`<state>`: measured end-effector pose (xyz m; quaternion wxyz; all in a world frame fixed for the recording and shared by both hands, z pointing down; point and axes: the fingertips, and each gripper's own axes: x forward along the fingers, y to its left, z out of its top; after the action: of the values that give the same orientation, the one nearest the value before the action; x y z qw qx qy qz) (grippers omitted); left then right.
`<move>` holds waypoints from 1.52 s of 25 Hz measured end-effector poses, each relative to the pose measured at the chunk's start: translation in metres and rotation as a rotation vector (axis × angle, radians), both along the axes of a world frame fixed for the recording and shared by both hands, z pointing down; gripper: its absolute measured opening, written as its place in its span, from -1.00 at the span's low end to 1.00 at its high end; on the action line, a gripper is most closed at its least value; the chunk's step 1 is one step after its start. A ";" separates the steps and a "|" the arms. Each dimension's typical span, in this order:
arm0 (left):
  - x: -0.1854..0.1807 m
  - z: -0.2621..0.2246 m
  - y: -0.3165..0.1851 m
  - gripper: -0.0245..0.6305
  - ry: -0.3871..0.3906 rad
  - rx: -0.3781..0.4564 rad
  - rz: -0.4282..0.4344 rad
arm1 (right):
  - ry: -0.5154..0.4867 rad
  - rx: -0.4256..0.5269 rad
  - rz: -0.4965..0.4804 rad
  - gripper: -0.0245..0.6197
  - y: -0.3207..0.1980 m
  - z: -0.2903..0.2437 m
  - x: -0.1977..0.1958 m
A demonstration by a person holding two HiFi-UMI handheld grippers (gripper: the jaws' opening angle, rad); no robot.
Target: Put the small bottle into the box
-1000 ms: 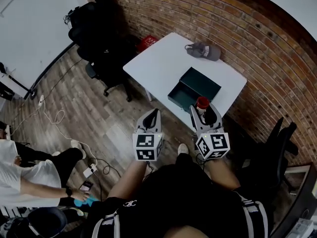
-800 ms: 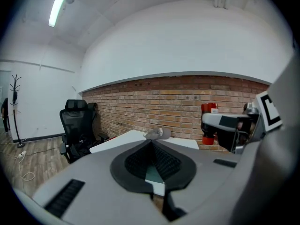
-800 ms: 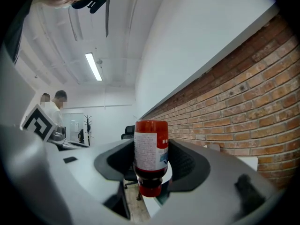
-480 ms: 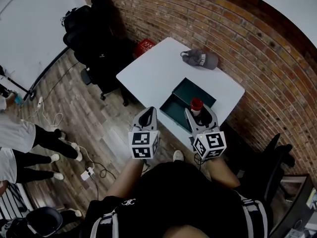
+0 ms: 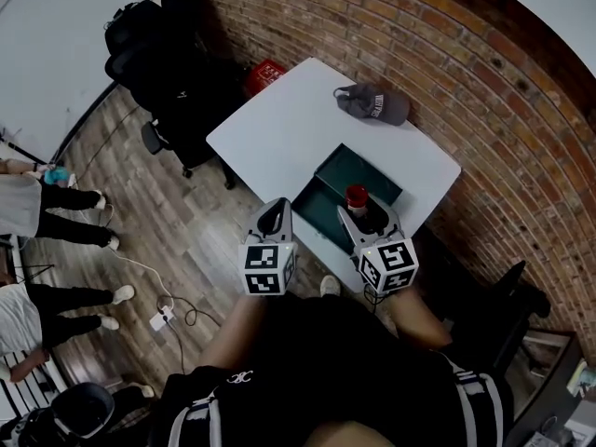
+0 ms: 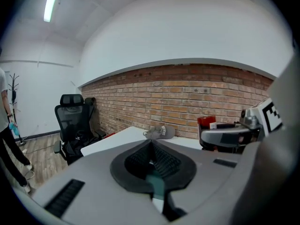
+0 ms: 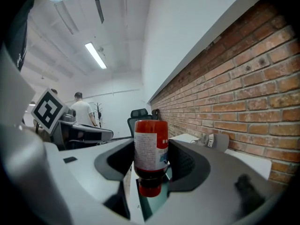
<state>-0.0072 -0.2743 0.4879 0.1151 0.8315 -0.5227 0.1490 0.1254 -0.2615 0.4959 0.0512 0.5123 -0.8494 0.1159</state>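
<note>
The small bottle [image 5: 357, 196], red with a printed label, is clamped between the jaws of my right gripper [image 5: 363, 214]. In the right gripper view the small bottle [image 7: 150, 149] hangs with its red cap toward the camera and the pads [image 7: 185, 161] press on its sides. It is held above the open dark green box [image 5: 349, 168], which lies near the front edge of the white table [image 5: 279, 128]. My left gripper [image 5: 277, 215] hovers just left of the box by the table's edge. Its jaws [image 6: 151, 161] are shut with nothing between them.
A grey cap [image 5: 374, 103] lies at the far end of the table by the brick wall [image 5: 484, 73]. Black office chairs [image 5: 177, 59] stand left of the table, a red crate [image 5: 264, 74] behind it. People's legs [image 5: 56, 198] show on the wooden floor at far left.
Both grippers have moved forward toward the table, so the bottle now hangs over the box instead of at its near edge. The people at the left have shifted.
</note>
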 end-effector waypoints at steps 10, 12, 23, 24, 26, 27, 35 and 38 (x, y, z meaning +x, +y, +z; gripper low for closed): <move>-0.015 0.011 -0.045 -0.89 0.025 -0.025 0.035 | 0.083 -0.161 -0.032 -0.26 -0.031 0.057 -0.022; -0.019 0.013 -0.052 -0.89 0.026 -0.033 0.043 | 0.101 -0.196 -0.040 -0.26 -0.035 0.070 -0.027; -0.047 0.018 -0.073 -0.89 0.018 -0.050 0.054 | 0.223 -0.392 -0.092 -0.26 -0.043 0.137 -0.050; -0.050 0.018 -0.073 -0.89 0.018 -0.051 0.051 | 0.236 -0.412 -0.096 -0.26 -0.043 0.142 -0.051; -0.054 0.019 -0.075 -0.89 0.018 -0.054 0.047 | 0.262 -0.446 -0.107 -0.26 -0.043 0.153 -0.053; -0.056 0.019 -0.076 -0.89 0.019 -0.054 0.044 | 0.274 -0.462 -0.115 -0.25 -0.043 0.158 -0.054; -0.071 0.019 -0.075 -0.89 0.018 -0.052 0.021 | 0.431 -0.560 -0.154 -0.26 -0.038 0.201 -0.061; -0.077 0.020 -0.072 -0.89 0.015 -0.056 0.010 | 0.492 -0.585 -0.157 -0.26 -0.039 0.214 -0.059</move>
<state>-0.0847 -0.3459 0.5082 0.1413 0.8316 -0.5133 0.1580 0.0667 -0.3004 0.7103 0.4059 0.4220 -0.7795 0.2227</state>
